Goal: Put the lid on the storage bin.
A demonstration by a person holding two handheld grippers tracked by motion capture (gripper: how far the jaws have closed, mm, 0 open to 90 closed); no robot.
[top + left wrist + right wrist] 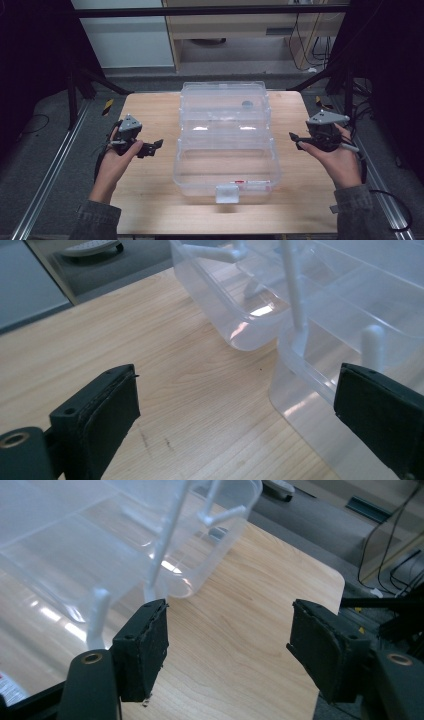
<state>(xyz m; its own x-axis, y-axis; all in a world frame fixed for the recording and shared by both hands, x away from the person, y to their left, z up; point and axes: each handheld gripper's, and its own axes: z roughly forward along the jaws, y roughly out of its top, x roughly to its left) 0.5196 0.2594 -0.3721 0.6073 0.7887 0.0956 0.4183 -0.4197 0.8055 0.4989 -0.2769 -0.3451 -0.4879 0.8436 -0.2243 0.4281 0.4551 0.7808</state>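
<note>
the clear plastic box (226,167) sits open in the middle of the wooden tabletop (150,200), its lid (225,102) folded back flat toward the far edge. judging by how things lie, the opening is done, and what seems left is either loading the box or swinging the lid back over and snapping the front latch (227,192); neither has begun.

the left hand-held gripper (150,146) hovers just beside the box's left wall, apart from it, its jaws spread wide with nothing between them. in the left gripper view the left hand-held gripper (235,410) frames bare wood and the rounded corner of the box (310,385). the right hand-held gripper (296,140) hangs off the right side of the box, likewise released and empty; in the right gripper view the right hand-held gripper (227,645) looks past the box's curved wall (100,555) over the tabletop.

the box is thin, glossy, see-through plastic with rounded corners and slim white hinge struts (292,285) joining the two halves. a small dark round thing (247,104) lies in the lid half, too small to identify, perhaps a cap or coin. the tabletop is pale wood with fine straight grain, matte, with rounded corners. the jaw pads are black, blocky and faintly rough-edged.
</note>
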